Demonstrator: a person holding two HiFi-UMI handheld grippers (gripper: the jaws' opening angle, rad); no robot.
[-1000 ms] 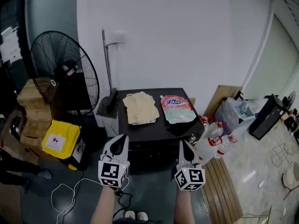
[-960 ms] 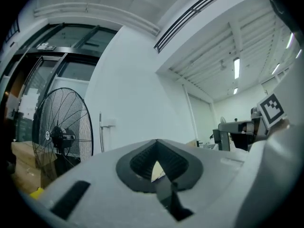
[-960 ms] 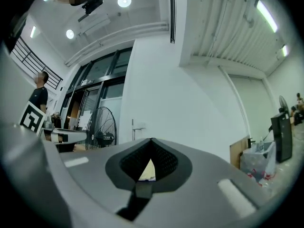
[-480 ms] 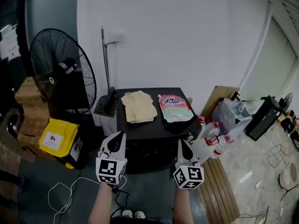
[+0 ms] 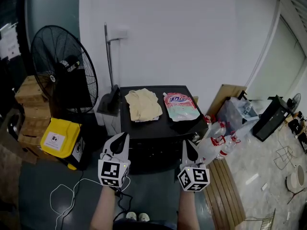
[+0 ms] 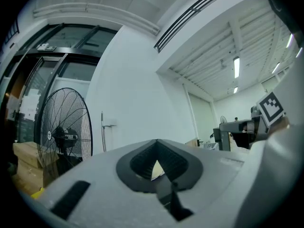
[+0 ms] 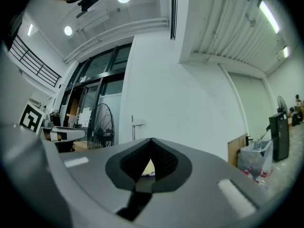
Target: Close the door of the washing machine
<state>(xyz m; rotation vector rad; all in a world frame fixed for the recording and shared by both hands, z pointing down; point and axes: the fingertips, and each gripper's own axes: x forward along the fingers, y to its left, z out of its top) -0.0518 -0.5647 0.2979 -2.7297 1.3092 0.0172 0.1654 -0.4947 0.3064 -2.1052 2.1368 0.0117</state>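
Note:
The washing machine (image 5: 158,131) is a low black box against the white wall, in the middle of the head view. A beige cloth (image 5: 143,104) and a pink detergent pouch (image 5: 180,106) lie on its top. Its front is dark and I cannot make out the door. My left gripper (image 5: 125,136) and right gripper (image 5: 185,143) hover side by side just in front of the machine, pointing at it, apart from it. Both are shut with nothing between the jaws. In the left gripper view the left gripper (image 6: 156,140) shows its tips meeting, as does the right gripper (image 7: 151,139) in the right gripper view.
A large black standing fan (image 5: 62,71) is at the left, with cardboard boxes (image 5: 29,104) and a yellow box (image 5: 60,139) below it. A dustpan with a long handle (image 5: 110,99) leans by the machine. Plastic bottles (image 5: 216,137) and a wooden board (image 5: 230,190) are at the right. A white cable (image 5: 67,195) lies on the floor.
The head view has shifted slightly. Both grippers keep their place in front of the machine and stay shut.

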